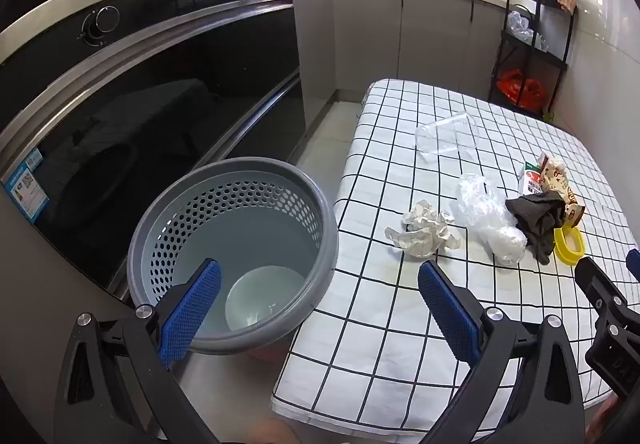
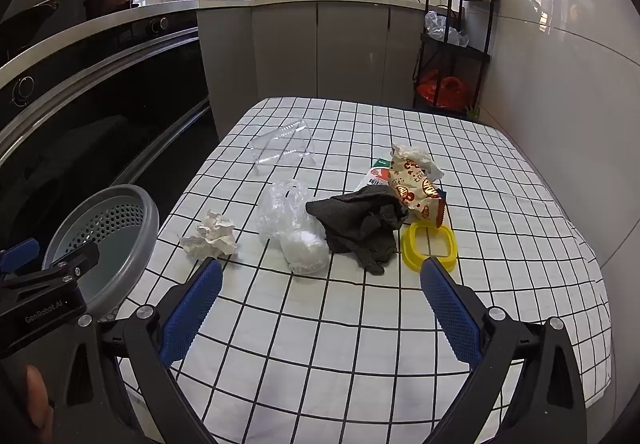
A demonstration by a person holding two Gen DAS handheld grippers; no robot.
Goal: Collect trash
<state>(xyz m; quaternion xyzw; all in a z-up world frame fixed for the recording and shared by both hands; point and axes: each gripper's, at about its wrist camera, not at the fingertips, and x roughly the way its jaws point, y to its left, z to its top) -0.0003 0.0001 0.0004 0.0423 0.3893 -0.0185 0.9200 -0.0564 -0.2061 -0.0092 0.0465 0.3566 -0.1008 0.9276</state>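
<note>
A grey perforated bin (image 1: 236,244) (image 2: 116,232) stands on the floor left of a checked table (image 1: 400,324) (image 2: 360,324); a white bowl-like item (image 1: 264,296) lies inside it. On the table lie crumpled paper (image 1: 424,230) (image 2: 212,236), a clear plastic bag (image 1: 488,220) (image 2: 292,228), a dark cloth (image 1: 538,216) (image 2: 360,228), a yellow ring (image 1: 568,244) (image 2: 430,244), a snack wrapper (image 1: 556,180) (image 2: 416,184) and a clear cup (image 1: 444,136) (image 2: 284,148). My left gripper (image 1: 320,304) hangs open over the bin's rim and the table's edge. My right gripper (image 2: 320,304) is open, empty, just short of the trash.
A dark oven front (image 1: 140,116) and counter run along the left. Grey cabinets (image 2: 320,44) with a sink stand at the back. A black rack (image 2: 452,44) with bags stands at the back right by the white wall.
</note>
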